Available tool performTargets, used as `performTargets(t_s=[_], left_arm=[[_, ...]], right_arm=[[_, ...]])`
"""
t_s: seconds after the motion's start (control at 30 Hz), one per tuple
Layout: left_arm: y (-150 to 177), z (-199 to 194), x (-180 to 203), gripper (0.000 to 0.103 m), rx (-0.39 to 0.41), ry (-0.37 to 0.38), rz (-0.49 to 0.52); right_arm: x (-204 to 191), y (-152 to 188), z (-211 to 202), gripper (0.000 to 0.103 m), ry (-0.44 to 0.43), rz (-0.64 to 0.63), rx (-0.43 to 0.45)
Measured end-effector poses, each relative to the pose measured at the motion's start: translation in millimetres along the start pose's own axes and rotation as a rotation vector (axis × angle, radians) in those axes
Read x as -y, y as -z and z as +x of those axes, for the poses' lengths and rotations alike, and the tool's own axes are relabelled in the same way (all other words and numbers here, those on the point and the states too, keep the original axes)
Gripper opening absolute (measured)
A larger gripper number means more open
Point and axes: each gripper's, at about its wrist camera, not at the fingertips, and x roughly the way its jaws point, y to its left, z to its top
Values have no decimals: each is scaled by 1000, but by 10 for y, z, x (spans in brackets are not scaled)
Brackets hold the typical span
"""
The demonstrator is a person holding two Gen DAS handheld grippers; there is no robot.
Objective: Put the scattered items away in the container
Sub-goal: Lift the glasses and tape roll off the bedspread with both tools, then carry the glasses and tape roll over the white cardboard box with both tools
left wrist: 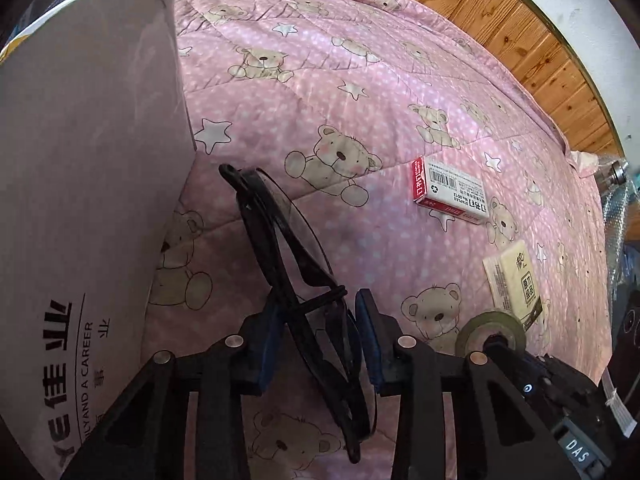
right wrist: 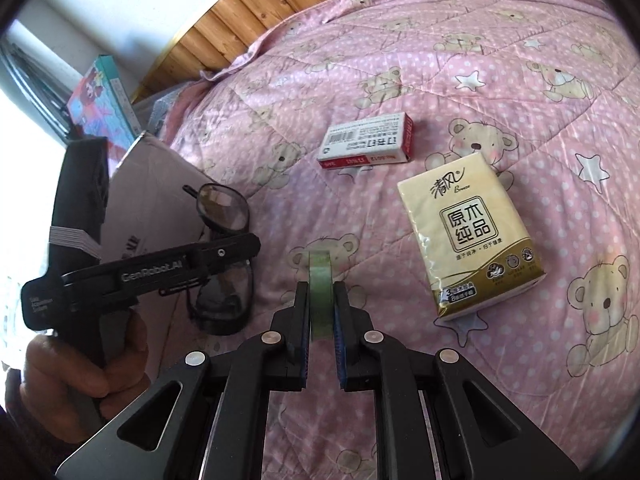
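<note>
My left gripper (left wrist: 320,336) is clamping black glasses (left wrist: 296,280) just beside the box (left wrist: 92,160) wall; box top is cut off. Right gripper (right wrist: 321,312) is pinching a green tape roll (right wrist: 320,280) upright. Staple box (right wrist: 366,141) & tissue pack (right wrist: 468,232) are lying on open quilt (right wrist: 400,60).

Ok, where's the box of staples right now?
The staple box lies flat on the pink bear quilt, untouched, just beyond the tissue pack; in the left wrist view it sits right of centre.
</note>
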Motion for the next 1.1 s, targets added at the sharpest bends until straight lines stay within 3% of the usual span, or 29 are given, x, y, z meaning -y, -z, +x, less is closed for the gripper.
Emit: performTargets(t_s=[0.1, 0.17, 0.7, 1.1], left_arm=[[-3, 52, 108, 42, 39, -37, 60], [29, 35, 153, 34, 55, -53, 99], [521, -604, 217, 30, 93, 56, 87], [1031, -1287, 225, 30, 185, 38, 133]], right_arm=[[1, -12, 67, 12, 19, -7, 5], [-9, 6, 40, 11, 4, 1, 3], [-402, 547, -459, 10, -21, -15, 26], [-739, 1067, -878, 10, -19, -59, 42]])
